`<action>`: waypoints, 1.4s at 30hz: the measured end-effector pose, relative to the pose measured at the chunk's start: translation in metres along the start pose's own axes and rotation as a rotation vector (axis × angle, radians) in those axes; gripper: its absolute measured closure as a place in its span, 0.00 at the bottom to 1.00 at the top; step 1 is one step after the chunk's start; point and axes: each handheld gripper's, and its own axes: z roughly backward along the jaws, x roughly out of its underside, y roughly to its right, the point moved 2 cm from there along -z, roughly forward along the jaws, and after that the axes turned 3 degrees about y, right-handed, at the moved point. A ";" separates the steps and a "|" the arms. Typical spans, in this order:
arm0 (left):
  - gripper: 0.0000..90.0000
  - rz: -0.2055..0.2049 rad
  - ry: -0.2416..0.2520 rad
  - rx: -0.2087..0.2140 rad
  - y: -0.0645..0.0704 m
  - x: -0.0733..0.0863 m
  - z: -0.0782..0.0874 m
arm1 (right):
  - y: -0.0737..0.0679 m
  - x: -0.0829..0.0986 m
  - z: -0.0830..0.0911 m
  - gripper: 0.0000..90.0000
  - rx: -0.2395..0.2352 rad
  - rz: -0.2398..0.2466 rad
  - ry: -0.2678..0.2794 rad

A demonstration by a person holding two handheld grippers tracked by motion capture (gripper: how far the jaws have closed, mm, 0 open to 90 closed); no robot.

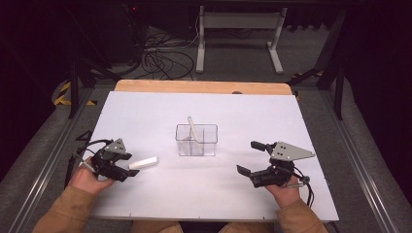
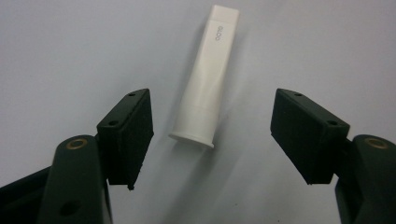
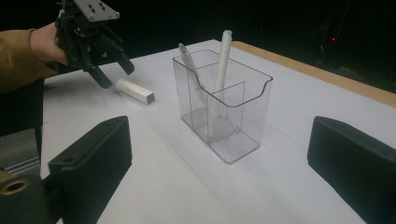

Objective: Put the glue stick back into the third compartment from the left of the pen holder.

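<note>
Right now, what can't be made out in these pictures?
- White tube: its small print is blurred in the left gripper view.
- Clear bin: how many compartments is unclear; glare in every view.
- Left claw: whether it touches the tube is too small to tell in the high view.

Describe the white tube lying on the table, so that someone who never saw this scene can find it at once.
Start at the clear plastic box in the middle of the white table, then look toward the person's left hand. The white tube lies flat on the table just in front of the open left claw. Unlike the two white items standing inside the box, it lies outside, on its side.
</note>
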 end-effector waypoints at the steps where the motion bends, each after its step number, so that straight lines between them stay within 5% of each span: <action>1: 0.36 0.003 -0.011 0.012 0.000 0.000 -0.001 | 0.000 0.000 0.000 0.08 0.001 0.001 -0.001; 23: 0.66 -0.015 -0.088 0.007 -0.006 0.003 -0.016 | -0.001 0.002 -0.004 0.07 -0.019 -0.013 -0.011; 42: 0.72 -0.095 -0.103 -0.011 -0.001 0.002 -0.015 | 0.001 0.005 -0.006 0.06 -0.026 -0.025 -0.026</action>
